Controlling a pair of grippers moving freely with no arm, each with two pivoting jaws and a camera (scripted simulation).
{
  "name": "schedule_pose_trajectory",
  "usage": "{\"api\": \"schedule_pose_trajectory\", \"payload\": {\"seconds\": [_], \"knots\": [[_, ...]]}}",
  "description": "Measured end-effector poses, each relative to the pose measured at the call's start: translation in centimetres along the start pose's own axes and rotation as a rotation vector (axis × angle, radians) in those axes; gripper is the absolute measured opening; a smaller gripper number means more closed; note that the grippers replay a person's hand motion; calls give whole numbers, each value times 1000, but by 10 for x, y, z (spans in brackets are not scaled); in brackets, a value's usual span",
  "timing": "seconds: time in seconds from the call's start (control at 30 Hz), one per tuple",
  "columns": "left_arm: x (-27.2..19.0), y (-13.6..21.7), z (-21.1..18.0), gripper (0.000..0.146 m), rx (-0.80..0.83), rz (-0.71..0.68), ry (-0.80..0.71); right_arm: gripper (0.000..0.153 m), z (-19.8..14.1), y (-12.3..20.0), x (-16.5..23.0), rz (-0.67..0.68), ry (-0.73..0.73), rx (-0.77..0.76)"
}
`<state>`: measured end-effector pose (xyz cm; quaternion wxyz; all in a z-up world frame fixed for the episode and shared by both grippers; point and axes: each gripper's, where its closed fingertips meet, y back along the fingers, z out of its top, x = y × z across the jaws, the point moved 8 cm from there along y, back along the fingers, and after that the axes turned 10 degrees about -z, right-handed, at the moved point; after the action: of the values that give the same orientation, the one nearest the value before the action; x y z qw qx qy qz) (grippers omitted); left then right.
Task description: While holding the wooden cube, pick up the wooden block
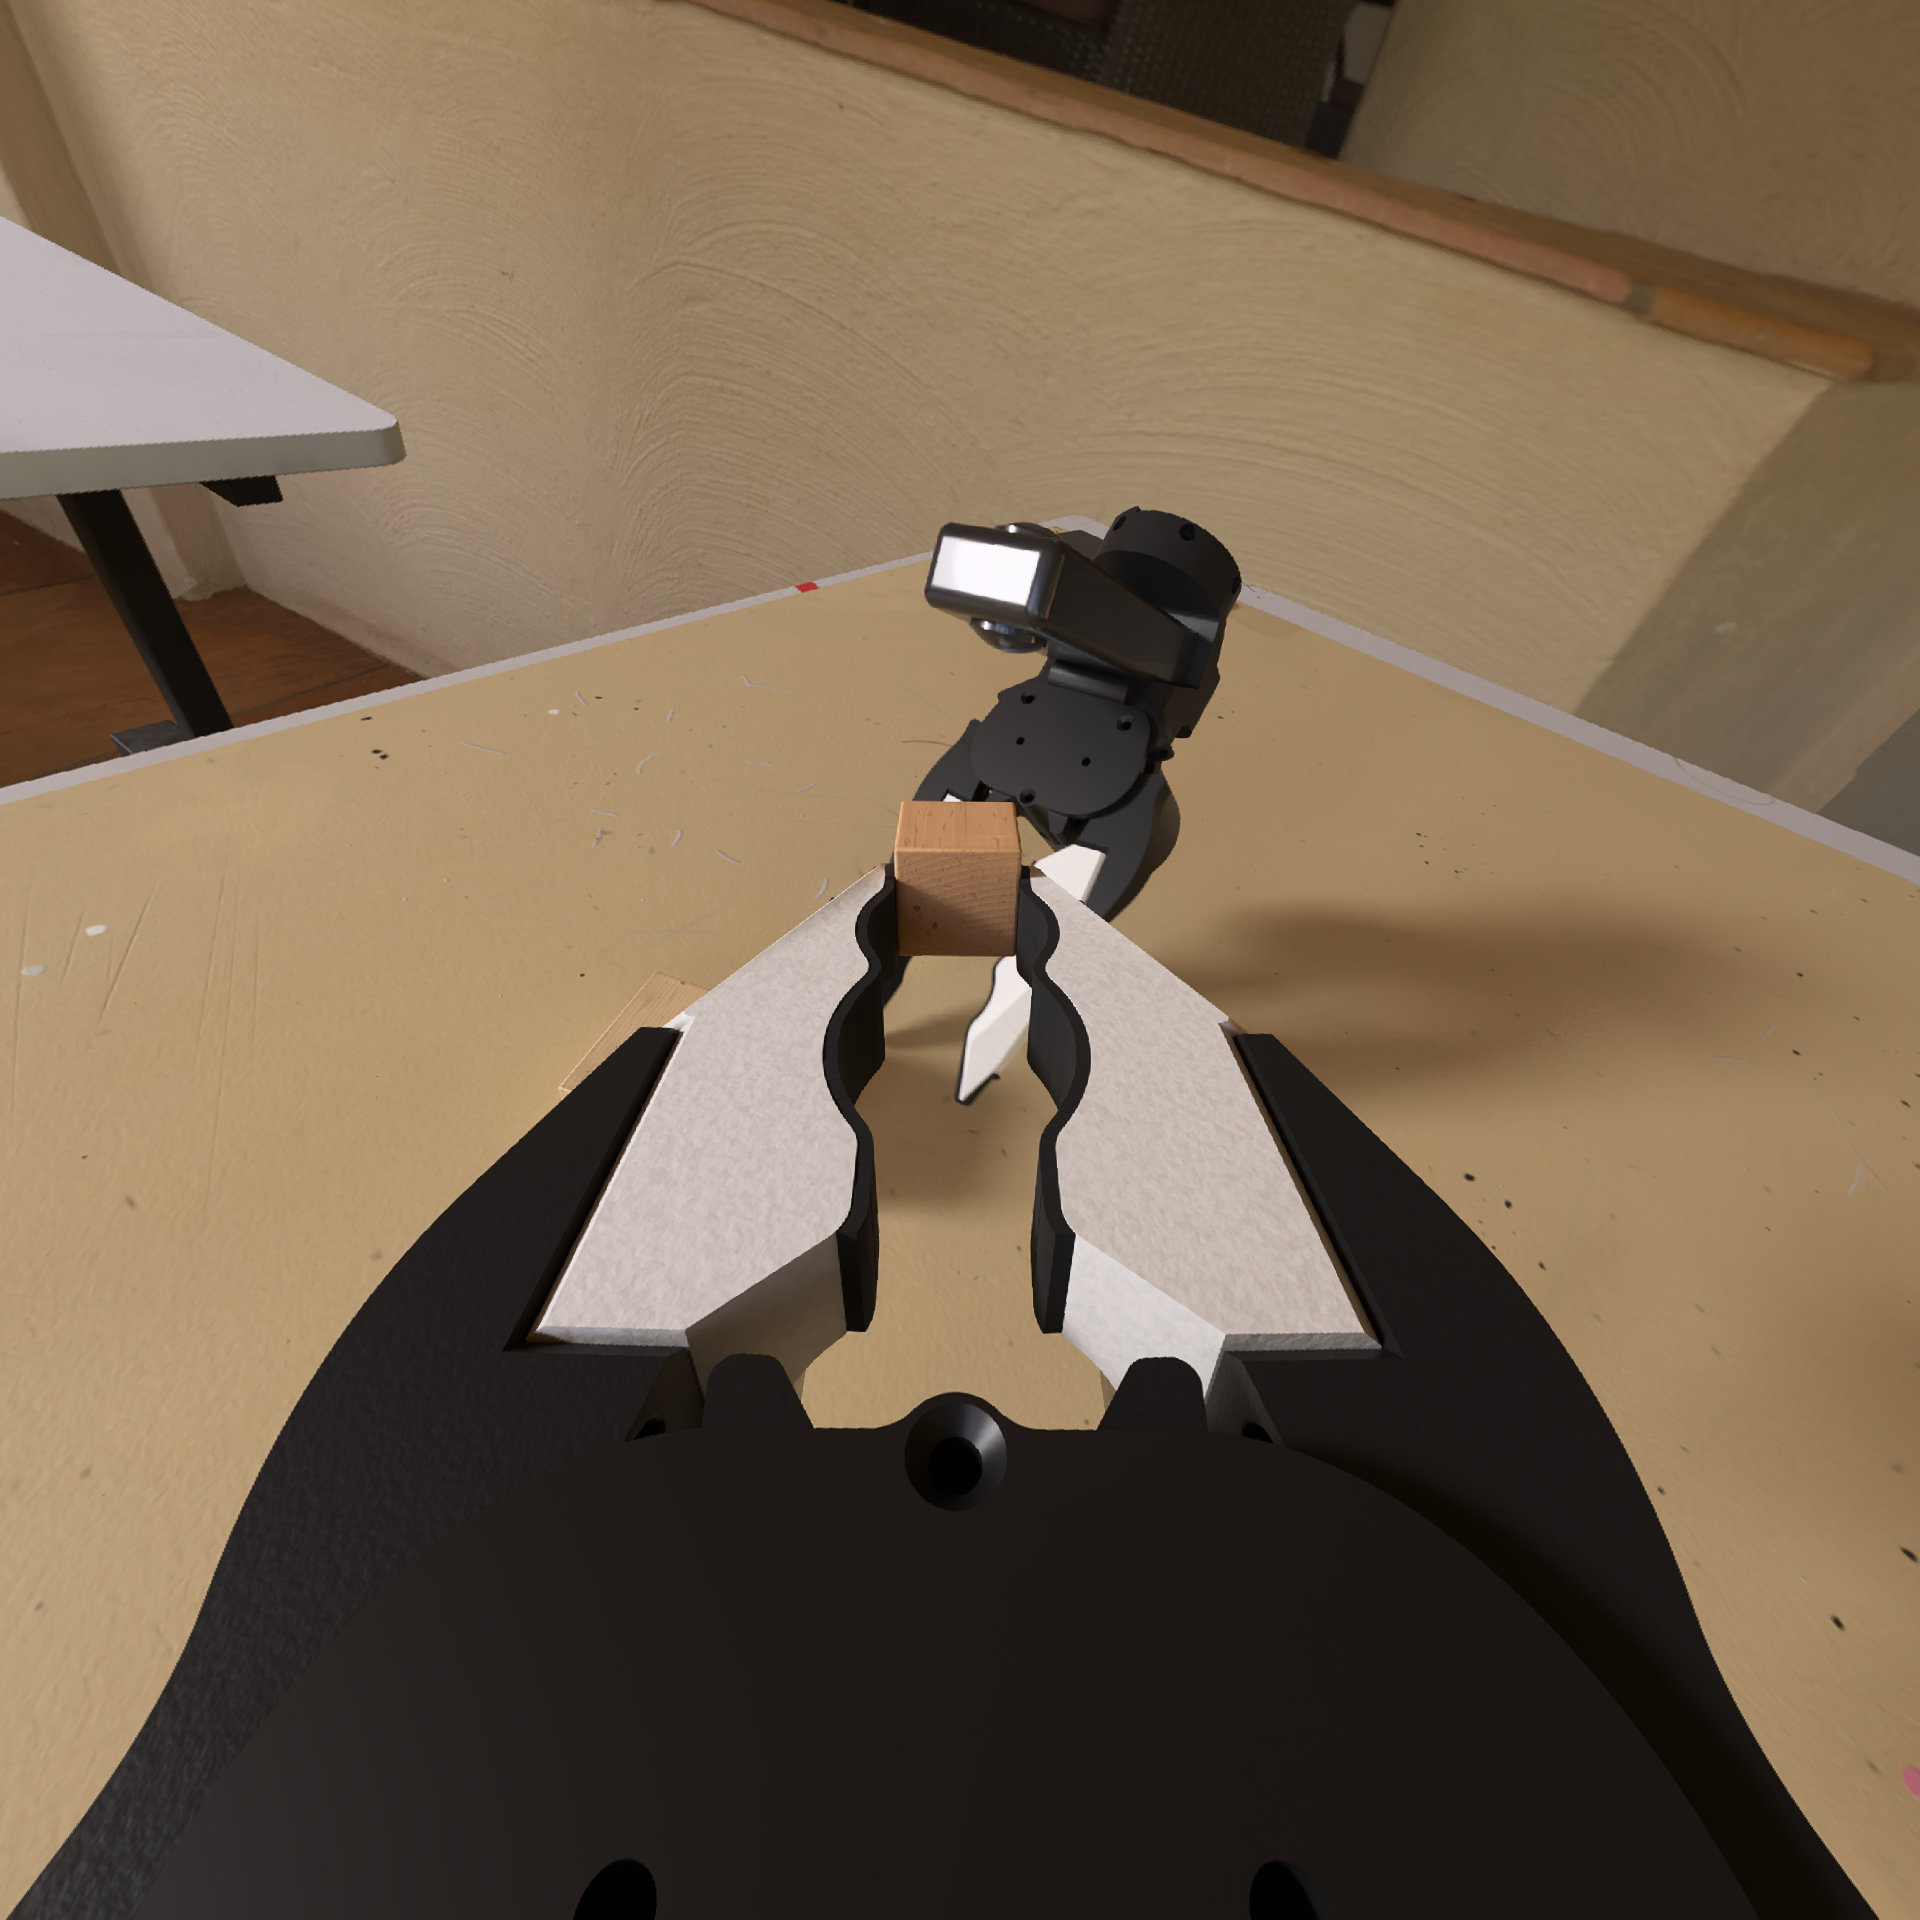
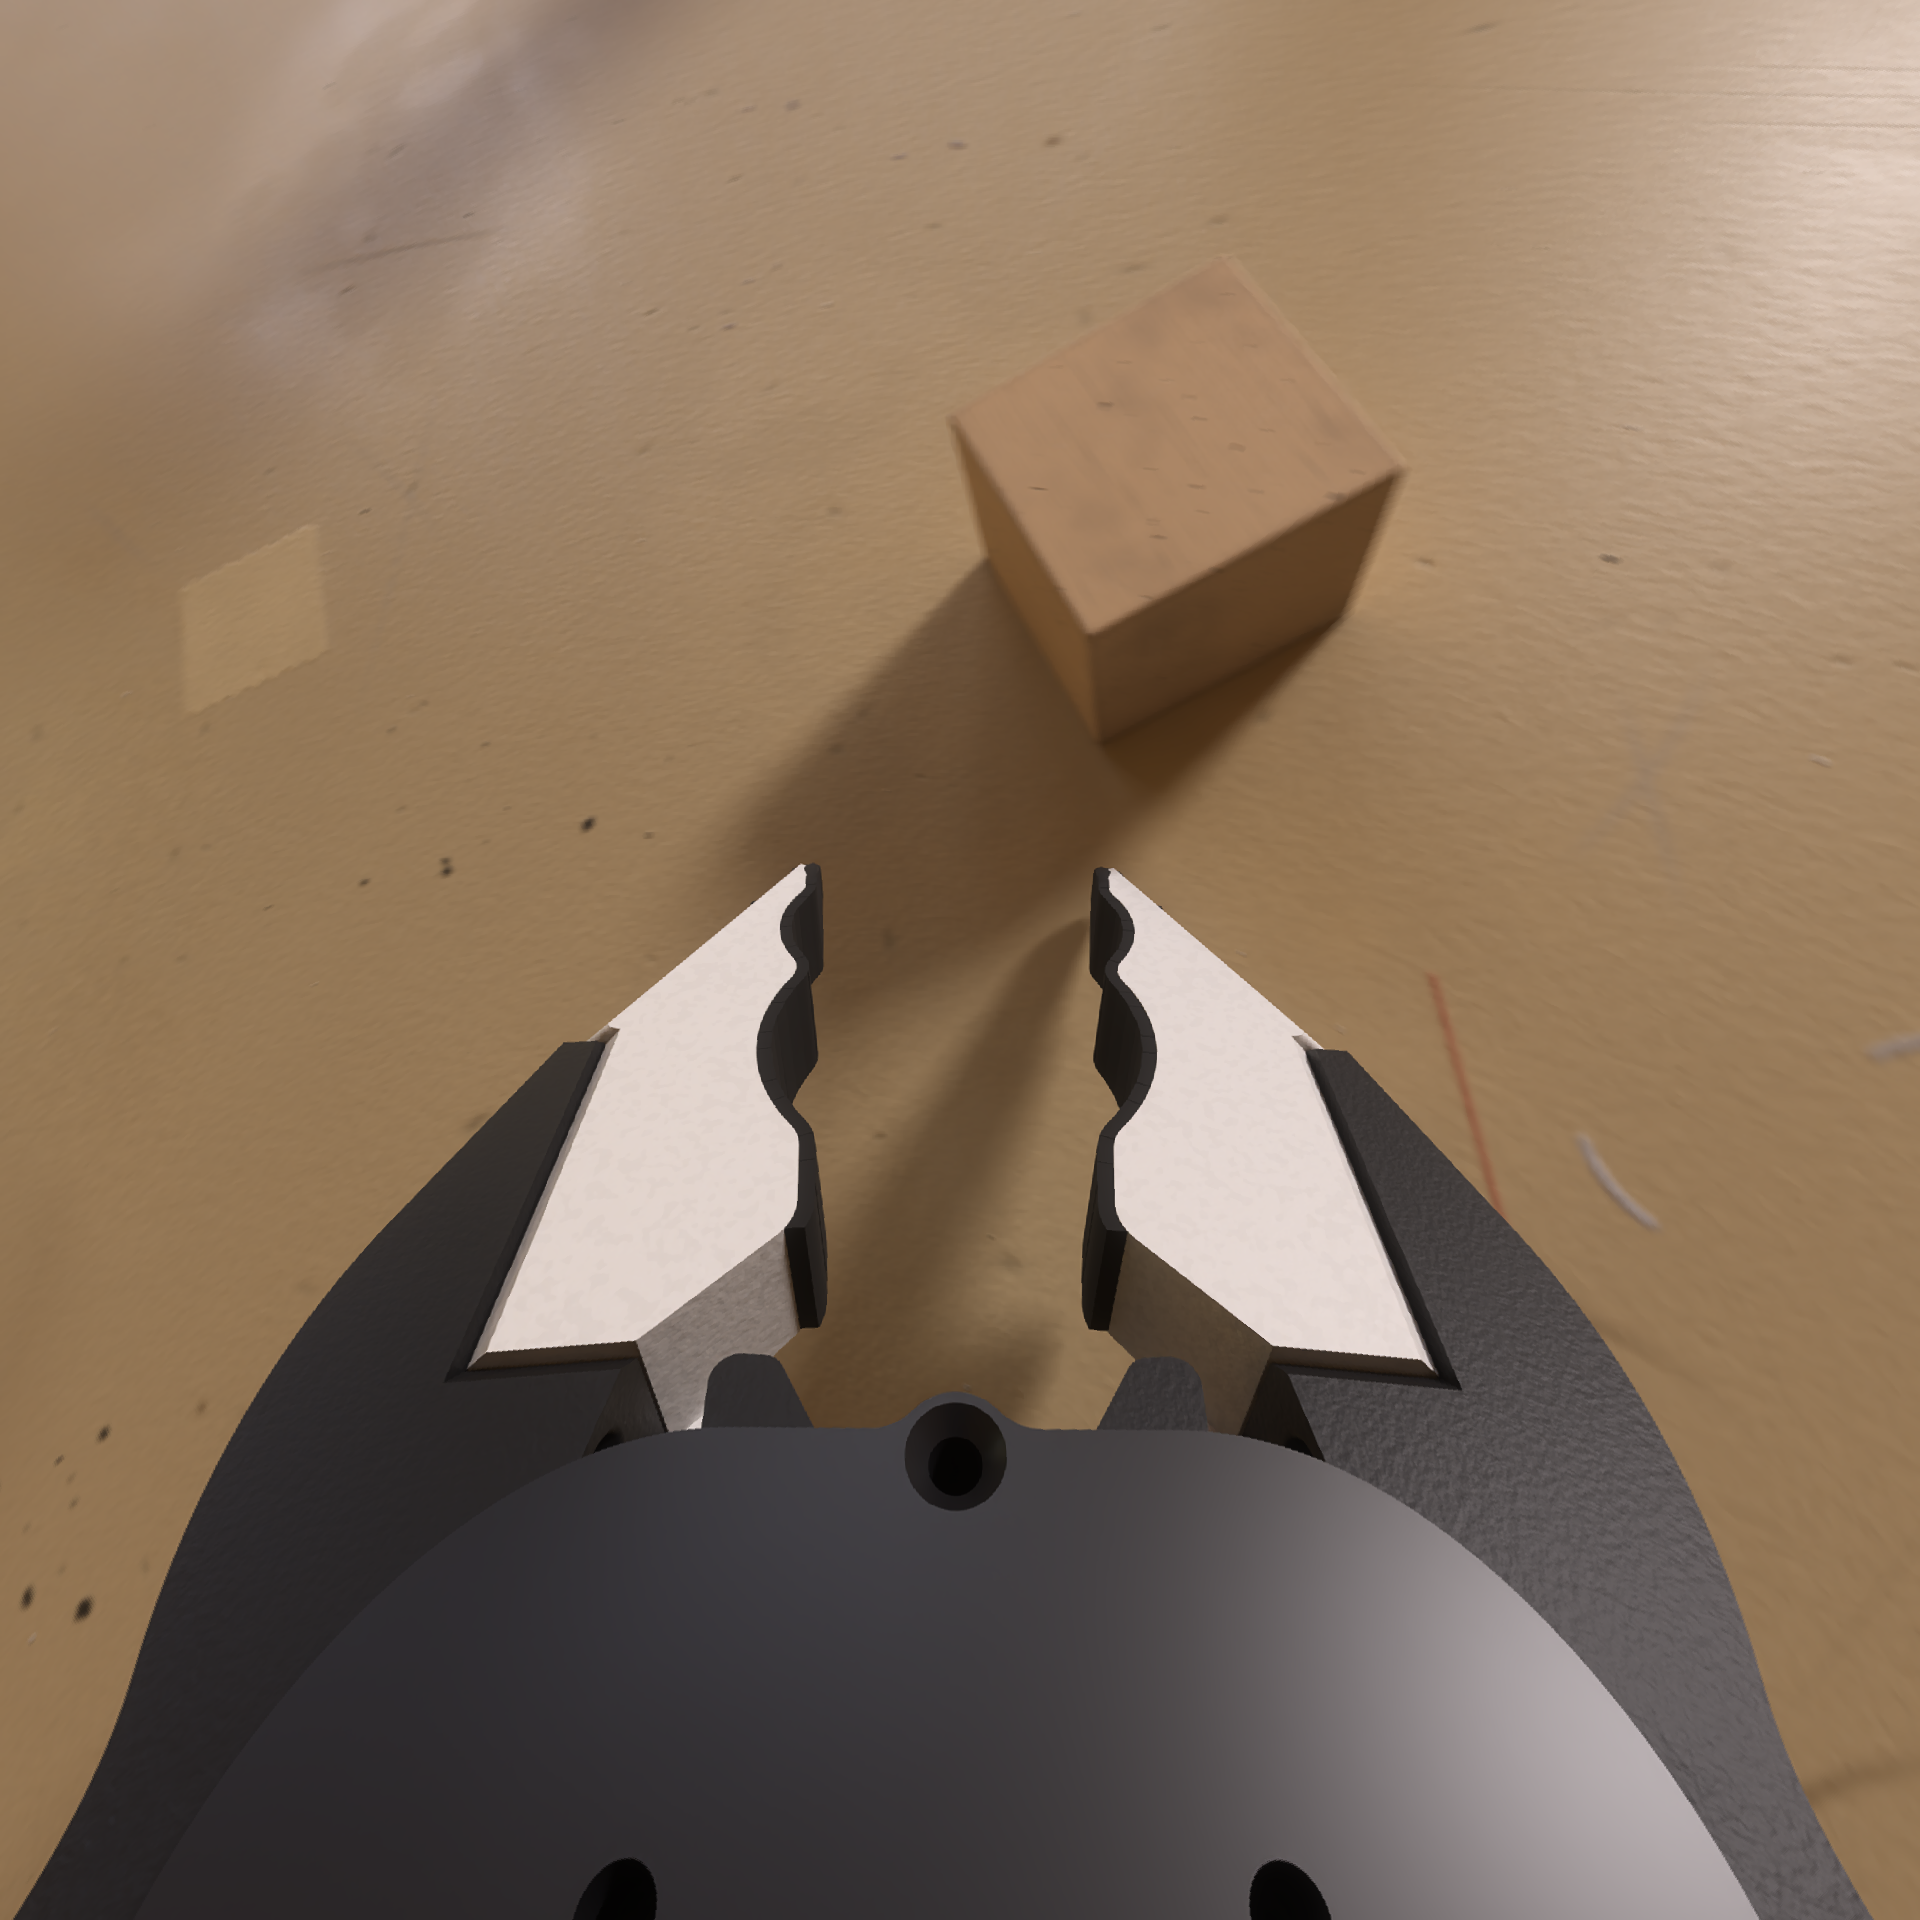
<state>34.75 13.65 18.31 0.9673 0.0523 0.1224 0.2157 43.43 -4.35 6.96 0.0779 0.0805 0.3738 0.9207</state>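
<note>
In the left wrist view my left gripper (image 1: 956, 920) is shut on a small wooden cube (image 1: 956, 868), held at the fingertips above the tan table (image 1: 312, 987). A pale wooden block (image 1: 634, 1023) lies on the table just left of my left finger, mostly hidden by it. My right gripper (image 1: 1003, 997) shows beyond the cube, tilted down towards the table. In the right wrist view my right gripper (image 2: 956, 883) is open and empty. The wooden block (image 2: 1174, 488) rests on the table ahead of it and a little to the right, apart from the fingertips.
The table's far edge (image 1: 623, 639) and right edge (image 1: 1558, 717) have a white border. A white side table (image 1: 156, 395) with a black leg stands off to the left, by a plaster wall (image 1: 935, 312). A pale square patch (image 2: 249, 618) marks the tabletop.
</note>
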Motion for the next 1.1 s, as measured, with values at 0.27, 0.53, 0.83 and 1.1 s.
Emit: {"api": "schedule_pose_trajectory", "payload": {"seconds": [0.27,0.53,0.83,1.1], "knots": [[0,1,2,21,2,8,-12,40,5,-8,31,190,136,16],[0,4,5,21,2,14,-32,34,6,3,20,153,92,-47],[0,4,5,21,13,20,-46,33,14,-13,50,310,169,-47],[2,6,7,21,11,29,-50,51,24,15,-4,62,49,-341]]}}
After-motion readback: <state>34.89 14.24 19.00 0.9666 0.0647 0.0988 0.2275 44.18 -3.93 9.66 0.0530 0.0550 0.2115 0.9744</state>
